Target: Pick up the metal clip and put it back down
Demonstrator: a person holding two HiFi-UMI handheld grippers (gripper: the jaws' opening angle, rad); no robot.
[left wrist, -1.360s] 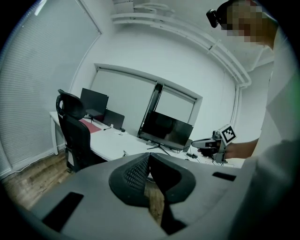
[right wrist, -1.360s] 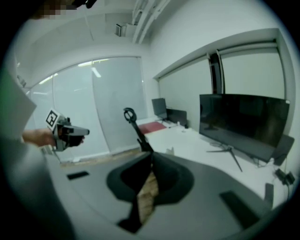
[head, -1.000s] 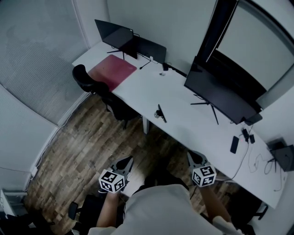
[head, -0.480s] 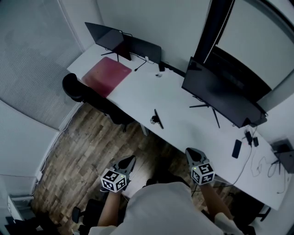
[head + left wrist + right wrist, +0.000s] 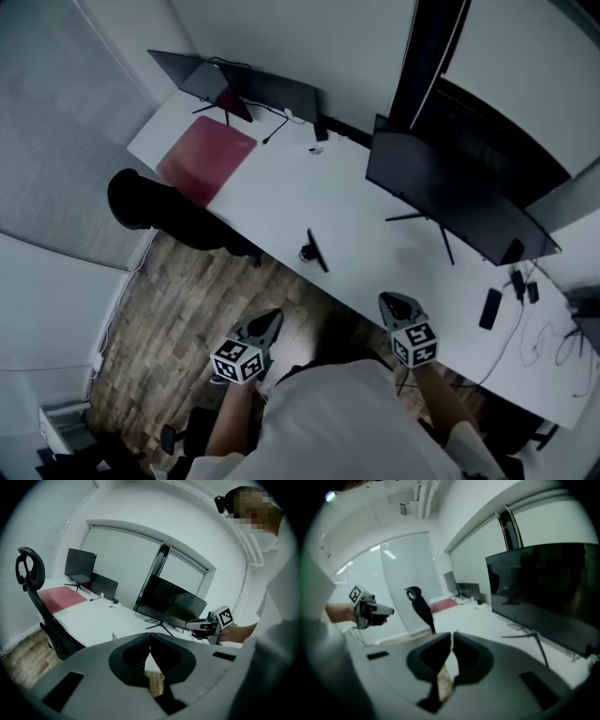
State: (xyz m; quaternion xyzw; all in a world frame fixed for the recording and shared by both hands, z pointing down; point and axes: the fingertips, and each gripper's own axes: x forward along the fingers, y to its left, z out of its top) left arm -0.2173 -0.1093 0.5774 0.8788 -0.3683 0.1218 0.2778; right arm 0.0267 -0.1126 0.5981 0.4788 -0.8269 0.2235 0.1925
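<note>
The metal clip [image 5: 315,250], a small dark object, lies on the white desk [image 5: 281,202] near its front edge. My left gripper [image 5: 272,317] hovers over the wooden floor in front of the desk, below and left of the clip. In the left gripper view its jaws [image 5: 150,637] are shut with nothing between them. My right gripper [image 5: 386,300] is at the desk's front edge, to the right of the clip. Its jaws [image 5: 453,635] also meet with nothing held. Each gripper view shows the other gripper held out in a hand.
A large dark monitor [image 5: 450,192] stands on the desk at the right. A red mat [image 5: 206,155] and a second screen [image 5: 234,84] lie at the far left end. A black office chair [image 5: 159,211] stands at the desk's left. A phone [image 5: 490,307] and cables lie at the right.
Both grippers have moved forward toward the desk, and the clip now lies closer to them in the head view. Both stay shut with nothing held.
</note>
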